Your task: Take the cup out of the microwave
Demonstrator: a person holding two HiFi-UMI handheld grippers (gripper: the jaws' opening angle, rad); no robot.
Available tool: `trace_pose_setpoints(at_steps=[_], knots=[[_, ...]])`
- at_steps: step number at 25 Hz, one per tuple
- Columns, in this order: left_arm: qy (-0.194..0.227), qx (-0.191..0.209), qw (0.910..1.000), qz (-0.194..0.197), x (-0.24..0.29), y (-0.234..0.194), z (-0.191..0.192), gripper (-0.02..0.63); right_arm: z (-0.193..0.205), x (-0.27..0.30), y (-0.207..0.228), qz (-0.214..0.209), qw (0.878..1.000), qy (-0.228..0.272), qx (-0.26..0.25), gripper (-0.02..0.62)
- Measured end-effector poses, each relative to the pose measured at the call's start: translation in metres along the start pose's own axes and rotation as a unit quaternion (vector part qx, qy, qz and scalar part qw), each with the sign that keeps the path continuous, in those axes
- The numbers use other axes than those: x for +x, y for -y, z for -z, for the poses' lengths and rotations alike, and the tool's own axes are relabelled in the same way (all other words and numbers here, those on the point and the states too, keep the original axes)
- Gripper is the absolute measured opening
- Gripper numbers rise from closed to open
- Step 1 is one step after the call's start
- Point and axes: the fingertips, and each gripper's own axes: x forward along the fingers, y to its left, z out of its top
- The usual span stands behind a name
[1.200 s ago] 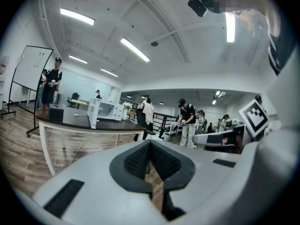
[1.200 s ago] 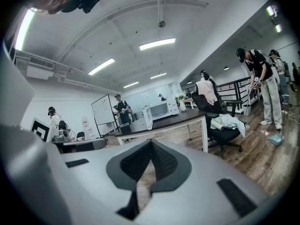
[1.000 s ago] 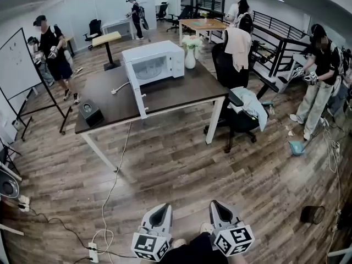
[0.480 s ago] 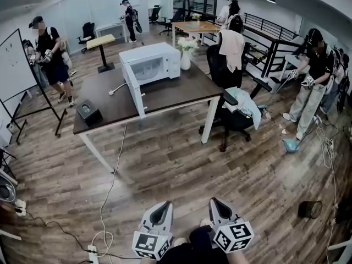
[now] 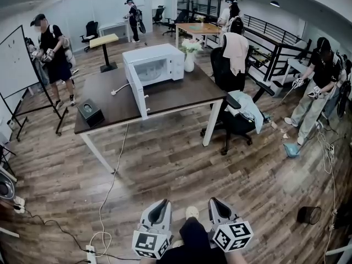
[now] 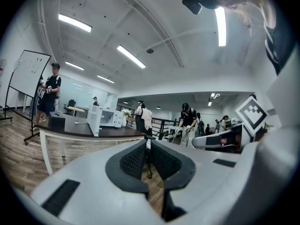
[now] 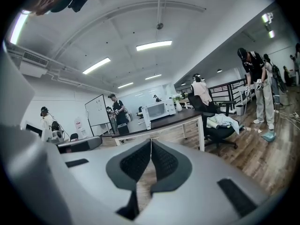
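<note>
A white microwave (image 5: 151, 66) stands on a dark brown table (image 5: 181, 92) across the room, its door (image 5: 136, 91) swung open toward me. The cup is not visible; the microwave's inside is too small to make out. My left gripper (image 5: 162, 203) and right gripper (image 5: 213, 202) are held low at the bottom of the head view, far from the table, both shut with nothing between the pads. The microwave (image 6: 107, 117) shows small in the left gripper view and also as the microwave (image 7: 158, 110) in the right gripper view.
On the table sit a white vase with flowers (image 5: 190, 54) and a small black box (image 5: 90, 113). A black office chair with cloth (image 5: 240, 110) stands right of the table. A cable and power strip (image 5: 93, 252) lie on the wood floor. Several people stand around; a whiteboard (image 5: 17, 65) is at left.
The head view has shifted slightly, so the table and microwave sit a little differently in the frame. Both grippers stay low and shut. People in the background have moved.
</note>
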Motion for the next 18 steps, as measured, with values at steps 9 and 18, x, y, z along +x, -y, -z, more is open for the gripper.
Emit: trace_pose_setpoints(at_steps=[9, 18], knots=[[0.005, 0.012, 0.9996, -0.025, 0.041, -0.023, -0.018, 0.03, -0.017, 0.043, 0.018, -0.017, 1.0, -0.001, 0.016, -0.006], [-0.01, 0.012, 0.9995, -0.029, 0.105, -0.042, -0.023, 0.118, -0.038, 0.094, 0.051, -0.024, 0.999, -0.007, 0.02, -0.006]])
